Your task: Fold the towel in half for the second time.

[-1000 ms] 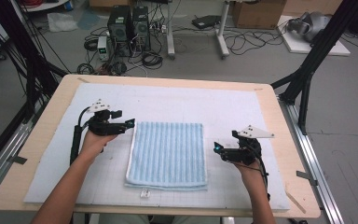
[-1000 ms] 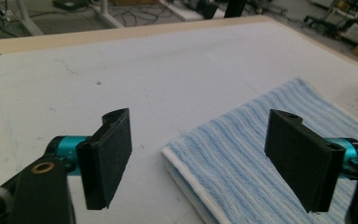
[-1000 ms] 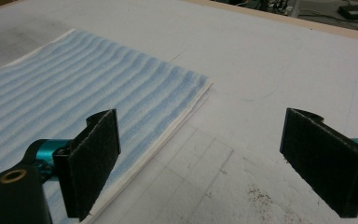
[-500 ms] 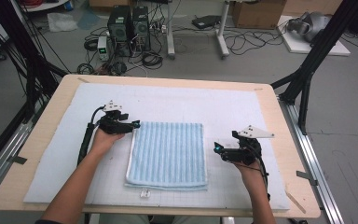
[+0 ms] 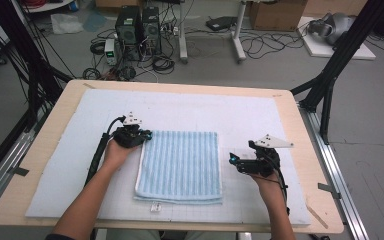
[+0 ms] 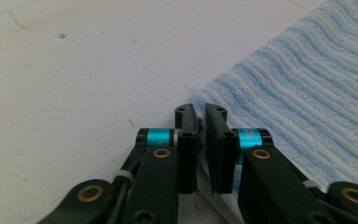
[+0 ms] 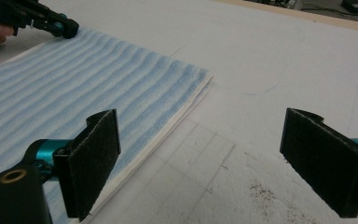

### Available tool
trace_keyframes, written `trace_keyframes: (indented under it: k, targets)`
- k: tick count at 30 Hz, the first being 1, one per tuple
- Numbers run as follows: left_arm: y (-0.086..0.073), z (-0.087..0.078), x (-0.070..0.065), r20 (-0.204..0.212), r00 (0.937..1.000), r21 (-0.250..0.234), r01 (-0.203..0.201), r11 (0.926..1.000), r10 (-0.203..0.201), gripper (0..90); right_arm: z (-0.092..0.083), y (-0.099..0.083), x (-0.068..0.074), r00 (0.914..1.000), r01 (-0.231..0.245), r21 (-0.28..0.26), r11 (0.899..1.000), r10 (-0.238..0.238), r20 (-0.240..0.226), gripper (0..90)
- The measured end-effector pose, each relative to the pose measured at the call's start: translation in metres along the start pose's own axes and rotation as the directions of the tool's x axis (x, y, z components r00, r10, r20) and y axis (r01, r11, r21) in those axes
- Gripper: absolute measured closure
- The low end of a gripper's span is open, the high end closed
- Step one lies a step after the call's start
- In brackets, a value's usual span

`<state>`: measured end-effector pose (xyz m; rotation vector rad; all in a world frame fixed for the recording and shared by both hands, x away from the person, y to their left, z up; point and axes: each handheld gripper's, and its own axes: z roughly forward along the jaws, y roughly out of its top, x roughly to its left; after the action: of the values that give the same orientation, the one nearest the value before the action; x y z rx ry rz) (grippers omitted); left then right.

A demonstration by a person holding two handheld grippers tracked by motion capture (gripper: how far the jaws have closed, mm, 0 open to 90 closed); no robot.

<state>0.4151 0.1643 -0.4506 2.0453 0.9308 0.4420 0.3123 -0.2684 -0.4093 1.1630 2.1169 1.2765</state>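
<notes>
Blue towel (image 5: 180,165) lay folded, its far-left corner just pinched as the left gripper (image 6: 201,122) closed; right gripper (image 7: 200,163) waited spread beside its right edge, lifting undone.

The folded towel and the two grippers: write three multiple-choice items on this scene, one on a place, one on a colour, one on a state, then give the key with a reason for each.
1. Which part of the towel does the left gripper meet?
A. its far left corner
B. its near right corner
C. its middle

2. What colours are the towel's stripes?
A. red and yellow
B. light blue and white
C. green and black

3. How do the right gripper's jaws stand?
A. shut on the towel
B. shut on nothing
C. wide open over the white mat

Key: 1 A, the high view shows the gripper at that corner, its jaws having just closed on the towel's edge; 2 B, the ribs show pale blue and white; 3 C, the right gripper view shows bare mat between the pads.
</notes>
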Motion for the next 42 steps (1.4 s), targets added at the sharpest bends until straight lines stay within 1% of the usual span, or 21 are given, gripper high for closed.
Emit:
trace_keyframes:
  k: [1, 9, 12, 14, 17, 19, 20, 21, 22, 23, 27, 29, 32, 33, 34, 35, 36, 37, 39, 41, 42]
  targets:
    - [0.0, 0.0, 0.001, 0.005, 0.9998, -0.003, 0.018, 0.9998, -0.018, 84.8, 0.001, 0.0, 0.0, 1.0, 0.001, 0.0, 1.0, -0.001, -0.001, 11.3]
    - [-0.001, 0.0, 0.004, 0.02, 0.996, -0.008, 0.087, 0.9962, -0.087, 86.2, 0.011, 0.003, 0.003, 0.9999, 0.003, 0.025, 1.0, -0.003, -0.013, 11.2]
    - [-0.001, 0.0, 0.005, 0.024, 0.9955, -0.005, 0.092, 0.9957, -0.092, 86.2, 0.02, 0.01, 0.004, 0.9994, -0.002, 0.028, 1.0, 0.003, -0.034, 11.3]
    - [-0.001, 0.0, 0.004, 0.022, 0.9936, -0.013, 0.111, 0.9937, -0.111, 86.3, 0.026, 0.014, 0.004, 0.9992, 0.006, 0.029, 1.0, -0.005, -0.039, 11.3]
    - [-0.001, 0.0, 0.005, 0.024, 0.9938, -0.01, 0.109, 0.994, -0.109, 86.3, 0.034, 0.019, 0.002, 0.9991, -0.004, 0.036, 0.999, 0.006, -0.042, 11.3]
    - [-0.001, 0.0, 0.005, 0.023, 0.9939, -0.01, 0.109, 0.994, -0.108, 86.3, 0.049, 0.024, -0.001, 0.9988, -0.014, 0.068, 0.998, 0.017, -0.046, 11.3]
    - [-0.001, 0.0, 0.005, 0.023, 0.9943, -0.007, 0.104, 0.9945, -0.104, 86.3, 0.049, 0.024, -0.001, 0.9988, -0.014, 0.068, 0.998, 0.017, -0.046, 11.3]
    - [-0.001, 0.0, 0.005, 0.024, 0.9941, -0.008, 0.106, 0.9943, -0.106, 86.3, 0.06, 0.027, -0.003, 0.9984, -0.023, 0.089, 0.996, 0.028, -0.049, 11.6]
    - [-0.001, 0.0, 0.006, 0.024, 0.9945, -0.005, 0.102, 0.9947, -0.102, 86.3, 0.06, 0.027, -0.003, 0.9984, -0.023, 0.089, 0.996, 0.028, -0.049, 11.6]
    - [-0.002, 0.0, 0.006, 0.026, 0.9944, -0.006, 0.102, 0.9947, -0.102, 86.3, 0.071, 0.029, -0.006, 0.9983, -0.028, 0.115, 0.993, 0.034, -0.047, 15.4]
    - [-0.002, 0.0, 0.006, 0.027, 0.9941, -0.007, 0.105, 0.9944, -0.105, 86.3, 0.087, 0.034, -0.01, 0.9979, -0.044, 0.142, 0.989, 0.05, -0.041, 17.5]
    - [-0.002, 0.0, 0.006, 0.029, 0.9938, -0.008, 0.108, 0.9942, -0.107, 86.3, 0.101, 0.037, -0.012, 0.9989, -0.036, 0.158, 0.987, 0.04, -0.023, 25.7]
    - [-0.002, 0.0, 0.006, 0.034, 0.9927, -0.014, 0.116, 0.9931, -0.116, 86.3, 0.11, 0.038, -0.015, 0.9986, -0.042, 0.177, 0.983, 0.047, -0.024, 29.3]
    - [-0.002, 0.0, 0.007, 0.035, 0.9926, -0.012, 0.117, 0.9931, -0.116, 86.3, 0.116, 0.035, -0.017, 0.9983, -0.052, 0.178, 0.983, 0.056, -0.016, 33.8]
    - [-0.002, 0.0, 0.007, 0.036, 0.9923, -0.012, 0.119, 0.9929, -0.118, 86.3, 0.116, 0.035, -0.017, 0.9983, -0.052, 0.178, 0.983, 0.056, -0.016, 33.8]
    - [-0.002, 0.0, 0.007, 0.042, 0.991, -0.016, 0.128, 0.9917, -0.127, 86.4, 0.122, 0.032, -0.019, 0.9976, -0.064, 0.197, 0.978, 0.068, -0.014, 38.5]
    - [-0.002, 0.0, 0.007, 0.042, 0.991, -0.016, 0.128, 0.9917, -0.127, 86.3, 0.122, 0.032, -0.019, 0.9976, -0.064, 0.197, 0.978, 0.068, -0.014, 38.5]
    - [-0.002, 0.0, 0.008, 0.045, 0.9908, -0.014, 0.128, 0.9917, -0.127, 86.3, 0.125, 0.03, -0.019, 0.9982, -0.056, 0.213, 0.975, 0.059, -0.012, 43.1]
    - [-0.002, 0.0, 0.008, 0.046, 0.9904, -0.014, 0.132, 0.9912, -0.131, 86.4, 0.125, 0.031, -0.018, 0.9983, -0.044, 0.21, 0.977, 0.051, -0.028, 53.5]
    - [-0.002, 0.0, 0.008, 0.045, 0.9905, -0.014, 0.131, 0.9913, -0.13, 86.4, 0.126, 0.031, -0.015, 0.9998, -0.007, 0.22, 0.975, 0.011, -0.016, 61.3]
    - [-0.002, 0.0, 0.008, 0.045, 0.9905, -0.014, 0.131, 0.9913, -0.13, 86.4, 0.126, 0.032, -0.013, 0.9995, 0.002, 0.224, 0.975, 0.005, -0.031, 67.0]
